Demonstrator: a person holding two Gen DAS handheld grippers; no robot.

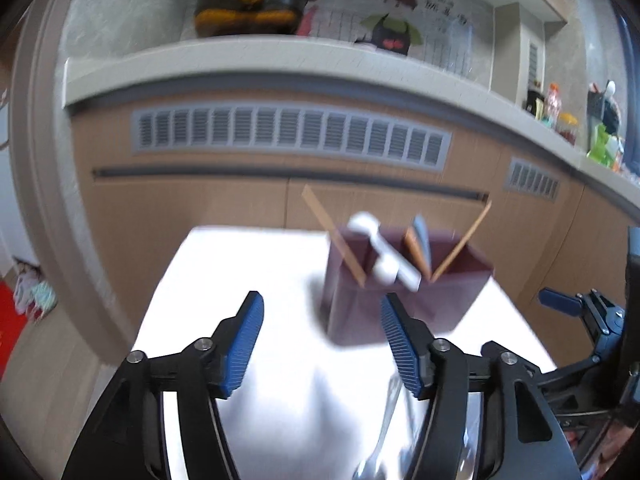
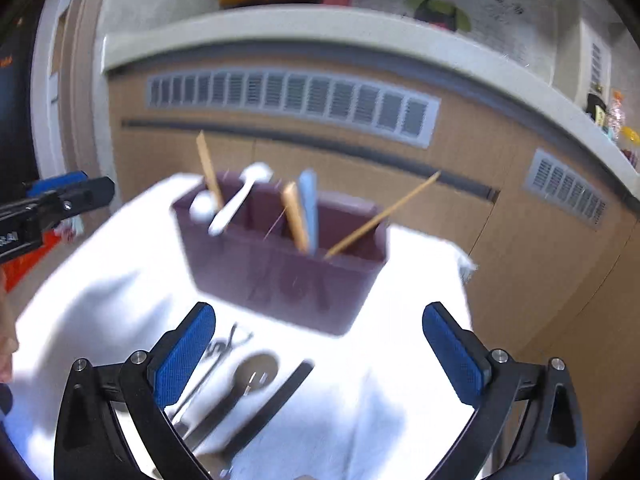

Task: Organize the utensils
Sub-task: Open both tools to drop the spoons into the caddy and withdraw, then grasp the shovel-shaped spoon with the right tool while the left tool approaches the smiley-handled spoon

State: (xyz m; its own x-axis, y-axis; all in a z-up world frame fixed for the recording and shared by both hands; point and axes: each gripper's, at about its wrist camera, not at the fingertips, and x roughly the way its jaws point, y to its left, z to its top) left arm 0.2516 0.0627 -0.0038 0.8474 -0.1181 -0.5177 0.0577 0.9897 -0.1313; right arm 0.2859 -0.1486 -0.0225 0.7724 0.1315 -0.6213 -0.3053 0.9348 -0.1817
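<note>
A dark maroon utensil holder (image 1: 400, 304) (image 2: 280, 272) with compartments stands on a white cloth. In it stick up a white spoon (image 2: 236, 204), wooden chopsticks (image 2: 209, 168), a blue-handled piece (image 2: 310, 208) and a thin wooden stick (image 2: 384, 212). My left gripper (image 1: 322, 312) is open just short of the holder, nothing between its blue pads. My right gripper (image 2: 320, 320) is wide open in front of the holder, empty. Below it on the cloth lie a metal slotted spoon (image 2: 256, 372), a whisk-like wire piece (image 2: 224, 348) and a dark stick (image 2: 280, 400). The pictures are blurred.
The white cloth (image 2: 120, 280) covers a small table. Behind it run beige cabinet fronts with grey vents (image 1: 288, 132) under a pale counter (image 1: 280, 52). A dark pot (image 1: 248, 4) sits on the counter; bottles (image 1: 560, 112) stand at the right.
</note>
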